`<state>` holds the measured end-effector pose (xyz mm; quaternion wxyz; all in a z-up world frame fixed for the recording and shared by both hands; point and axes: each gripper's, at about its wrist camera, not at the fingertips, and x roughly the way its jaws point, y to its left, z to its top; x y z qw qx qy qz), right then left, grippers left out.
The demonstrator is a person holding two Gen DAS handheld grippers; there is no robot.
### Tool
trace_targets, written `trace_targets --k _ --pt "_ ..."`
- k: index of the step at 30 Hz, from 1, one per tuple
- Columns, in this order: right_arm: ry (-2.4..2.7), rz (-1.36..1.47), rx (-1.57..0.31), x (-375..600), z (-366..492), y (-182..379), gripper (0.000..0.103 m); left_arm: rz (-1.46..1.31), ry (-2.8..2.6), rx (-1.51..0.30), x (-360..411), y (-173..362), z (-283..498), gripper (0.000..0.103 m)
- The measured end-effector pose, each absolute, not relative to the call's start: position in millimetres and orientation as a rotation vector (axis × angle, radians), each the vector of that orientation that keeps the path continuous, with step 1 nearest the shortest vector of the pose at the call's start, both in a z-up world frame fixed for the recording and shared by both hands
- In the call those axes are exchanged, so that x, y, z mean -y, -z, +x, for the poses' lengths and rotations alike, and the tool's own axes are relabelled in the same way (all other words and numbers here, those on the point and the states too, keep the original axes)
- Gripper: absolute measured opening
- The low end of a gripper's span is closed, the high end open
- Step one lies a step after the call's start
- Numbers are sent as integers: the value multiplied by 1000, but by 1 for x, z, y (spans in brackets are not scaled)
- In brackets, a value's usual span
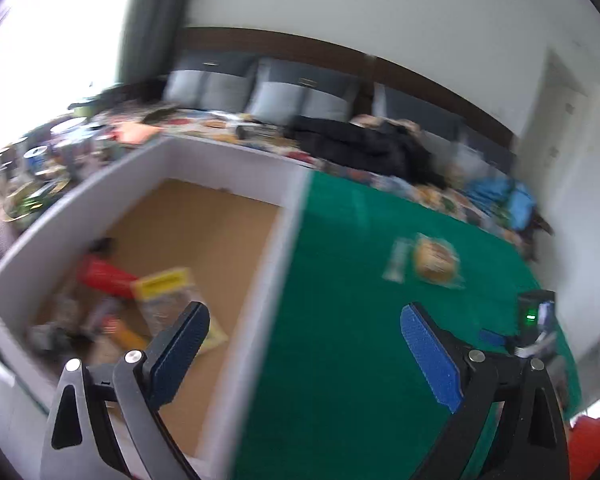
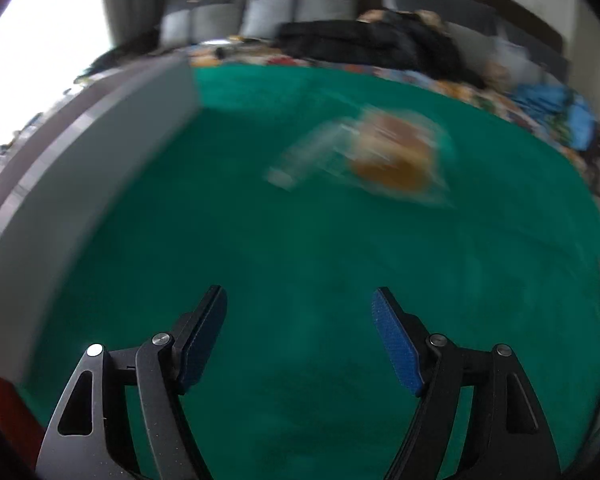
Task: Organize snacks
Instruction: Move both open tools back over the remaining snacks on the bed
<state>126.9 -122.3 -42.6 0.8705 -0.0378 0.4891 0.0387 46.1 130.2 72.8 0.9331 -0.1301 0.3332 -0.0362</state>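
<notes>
Left claw: your left claw (image 1: 305, 330), black arms with blue ribbed pads, stands wide apart with nothing between the pads; one finger hangs over the box, the other over the green mat.
Right claw: your right claw (image 2: 300, 314) is also spread and empty, over bare mat.
Box: the white-walled box with a brown cardboard floor (image 1: 236, 280) sits just left of the mat; its near corner is cut off by the frame.
Snacks in box: a clear packet with a yellow label (image 1: 168, 290) and a red packet (image 1: 104, 276) lie together; the rest is a blur you cannot sort out.
Snack on mat: a round tan snack in a clear wrapper (image 1: 434, 260) lies alone on the green mat (image 1: 340, 320), well apart from both claws.
Writing: no label can be read; motion blur smears every one.
Behind: a bed with grey pillows (image 1: 284, 96) and a black garment (image 1: 364, 144).
</notes>
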Motion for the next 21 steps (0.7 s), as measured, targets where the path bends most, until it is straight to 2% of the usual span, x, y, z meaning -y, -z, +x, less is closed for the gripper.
trace_targets --k 1,5,11,13,17,20,21 --pt "-38 -87 -1020 142 119 49 78 -252 112 -702 -116 -68 51 102" --pt "110 -105 -991 212 95 68 78 -176 260 -882 -44 -12 90 102" --pt "145 14 -990 263 92 77 81 -245 228 -1028 -23 66 157 101" --pt "146 50 -995 270 95 76 84 -250 203 -957 -20 63 169 102" --pt "160 40 -998 269 97 76 86 -200 155 -978 -6 66 211 102" --pt "164 36 -998 265 95 74 87 53 117 -965 14 75 229 103" --pt "164 34 -997 257 88 74 87 63 152 -956 16 75 229 103"
